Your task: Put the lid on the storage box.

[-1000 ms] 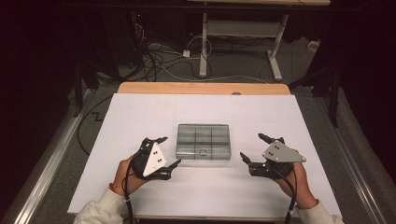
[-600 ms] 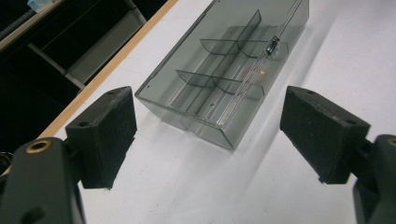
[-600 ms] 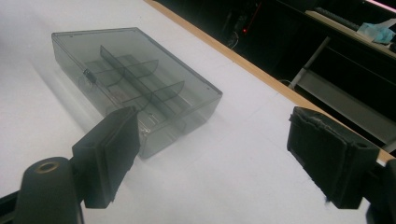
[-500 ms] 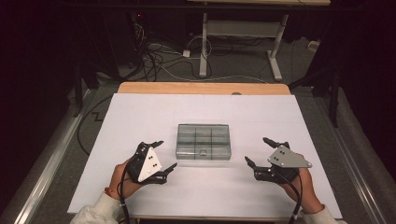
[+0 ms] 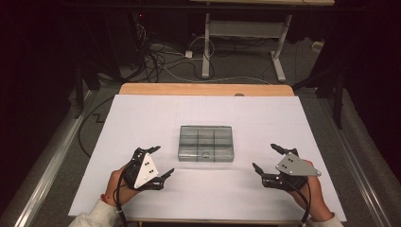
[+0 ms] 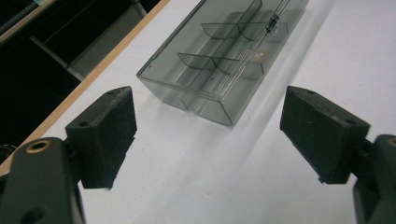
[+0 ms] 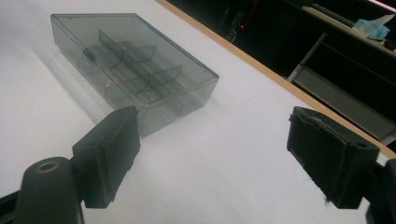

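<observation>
Box (image 5: 206, 143) sat closed mid-worktop (image 5: 142, 113); you held the left tool (image 5: 160, 161) and right tool (image 5: 267, 159) wide, flanking it, well apart.

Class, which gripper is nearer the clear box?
Left. The left gripper sits just off the clear box, at its near-left corner; the right gripper hangs farther off, to its near right.
</observation>
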Action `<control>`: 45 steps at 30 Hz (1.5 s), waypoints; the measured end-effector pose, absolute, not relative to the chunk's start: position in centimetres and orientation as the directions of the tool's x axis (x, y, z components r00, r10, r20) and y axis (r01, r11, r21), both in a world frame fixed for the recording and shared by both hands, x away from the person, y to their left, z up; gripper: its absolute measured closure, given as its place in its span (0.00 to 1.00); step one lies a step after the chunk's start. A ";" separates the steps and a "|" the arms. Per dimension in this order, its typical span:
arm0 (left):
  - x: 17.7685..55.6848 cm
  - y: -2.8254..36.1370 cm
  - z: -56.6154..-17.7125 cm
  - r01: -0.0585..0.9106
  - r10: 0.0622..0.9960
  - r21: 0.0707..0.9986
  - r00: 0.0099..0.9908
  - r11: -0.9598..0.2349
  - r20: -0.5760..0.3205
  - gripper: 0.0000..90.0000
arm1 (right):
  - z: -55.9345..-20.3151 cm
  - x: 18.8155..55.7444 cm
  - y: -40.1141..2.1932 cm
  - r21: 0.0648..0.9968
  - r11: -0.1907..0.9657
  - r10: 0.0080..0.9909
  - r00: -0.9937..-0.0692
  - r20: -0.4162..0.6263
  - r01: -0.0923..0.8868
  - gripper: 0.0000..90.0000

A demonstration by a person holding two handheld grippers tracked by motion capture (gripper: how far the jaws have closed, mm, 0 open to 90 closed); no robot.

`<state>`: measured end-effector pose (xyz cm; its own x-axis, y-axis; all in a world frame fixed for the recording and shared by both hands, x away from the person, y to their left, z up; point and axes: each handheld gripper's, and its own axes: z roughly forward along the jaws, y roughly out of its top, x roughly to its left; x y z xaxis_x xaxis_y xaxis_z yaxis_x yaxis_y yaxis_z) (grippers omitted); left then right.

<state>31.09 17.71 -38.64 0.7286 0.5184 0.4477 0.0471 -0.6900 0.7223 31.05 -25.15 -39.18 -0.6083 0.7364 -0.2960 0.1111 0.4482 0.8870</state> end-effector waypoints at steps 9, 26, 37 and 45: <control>30.6 18.6 -38.9 0.059 0.526 0.722 0.725 -0.689 0.444 0.20 | -39.6 30.6 -26.0 0.883 0.455 0.743 -0.596 -0.306 0.114 0.20; 30.1 20.4 -40.0 0.099 0.547 0.712 0.716 -0.696 0.434 0.20 | -40.8 29.8 -27.5 0.876 0.464 0.759 -0.569 -0.315 0.134 0.20; 29.9 21.5 -40.8 0.134 0.563 0.707 0.713 -0.694 0.418 0.20 | -41.9 29.4 -28.6 0.872 0.463 0.773 -0.555 -0.309 0.159 0.20; 29.8 22.4 -41.6 0.169 0.583 0.711 0.713 -0.682 0.389 0.20 | -43.2 29.2 -29.4 0.865 0.468 0.783 -0.540 -0.311 0.181 0.20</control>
